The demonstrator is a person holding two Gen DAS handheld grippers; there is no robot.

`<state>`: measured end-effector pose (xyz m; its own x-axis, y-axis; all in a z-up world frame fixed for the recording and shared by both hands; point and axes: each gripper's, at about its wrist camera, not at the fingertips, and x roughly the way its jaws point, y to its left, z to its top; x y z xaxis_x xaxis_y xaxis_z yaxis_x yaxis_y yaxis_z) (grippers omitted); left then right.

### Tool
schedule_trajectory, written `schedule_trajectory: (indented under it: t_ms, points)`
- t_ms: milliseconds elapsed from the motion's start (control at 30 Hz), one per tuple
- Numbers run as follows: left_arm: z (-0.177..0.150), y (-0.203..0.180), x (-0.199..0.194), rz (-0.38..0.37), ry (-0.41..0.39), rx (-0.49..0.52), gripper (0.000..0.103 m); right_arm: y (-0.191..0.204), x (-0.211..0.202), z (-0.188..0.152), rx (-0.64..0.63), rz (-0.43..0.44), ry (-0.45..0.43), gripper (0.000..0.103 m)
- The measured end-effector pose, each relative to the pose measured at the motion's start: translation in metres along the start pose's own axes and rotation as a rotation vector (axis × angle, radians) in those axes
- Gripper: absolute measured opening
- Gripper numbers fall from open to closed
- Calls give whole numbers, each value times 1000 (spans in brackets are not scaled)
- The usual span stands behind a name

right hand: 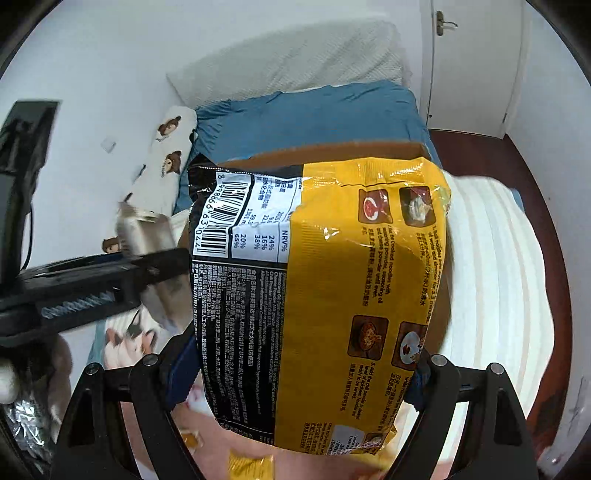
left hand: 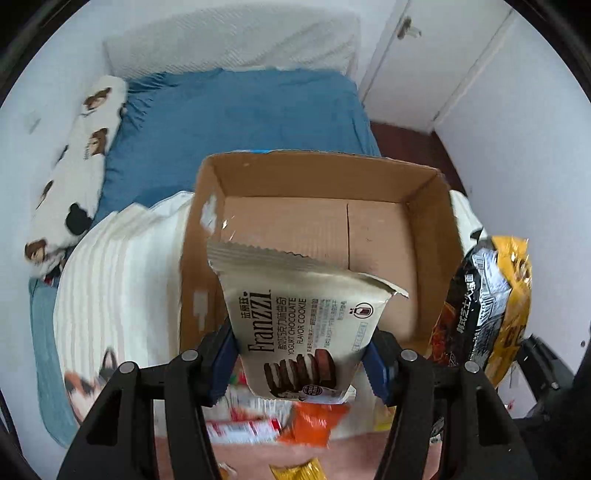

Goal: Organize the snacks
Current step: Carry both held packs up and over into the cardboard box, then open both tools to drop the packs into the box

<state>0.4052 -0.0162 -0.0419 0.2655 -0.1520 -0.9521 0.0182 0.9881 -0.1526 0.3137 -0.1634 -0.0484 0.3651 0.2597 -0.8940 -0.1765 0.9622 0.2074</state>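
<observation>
The left tongs (left hand: 301, 363) clamp the cookie pack (left hand: 295, 317), its long axis pointing at the empty cardboard box (left hand: 424, 221) just beyond. The right tongs (right hand: 303, 373), spread wide, grip the noodle packet (right hand: 332, 277) beside the box's right wall; the left looks nearer.

Cardboard box (left hand: 317, 236) stands open (floor bare); noodle packet (left hand: 487, 295) flanks it.

We are in a home bedroom. We see a bed with a rumpled blue fitted sheet (left hand: 240, 122), a white textured padded headboard (left hand: 236, 40) against the white wall, a long white pillow printed with brown cartoon animals (left hand: 81, 155), and a cream striped folded quilt (left hand: 122, 280). Beside the bed we see a white door with a metal lever handle (right hand: 445, 24) and dark reddish wooden flooring (right hand: 480, 147).
</observation>
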Motion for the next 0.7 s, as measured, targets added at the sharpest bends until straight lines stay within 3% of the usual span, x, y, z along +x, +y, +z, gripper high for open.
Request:
schedule_trajectory:
  t_ms: [167,300,433,633,700]
  points:
    - [55,8,69,-41,135,-23,58,-6,66,54,6,-54,98,89]
    - [82,13,115,-16,180,-31,58,-18,113,77,20,-96,180,89]
    - [95,14,155,-15,233,-33,58,-30,158,94,32,-118,244,89]
    - [105,7,178,-29,260,-28,58,-51,205,106,39,-148,288,89]
    - [109,7,182,-30,259,-31,66,-59,216,110,52,-152,312,89]
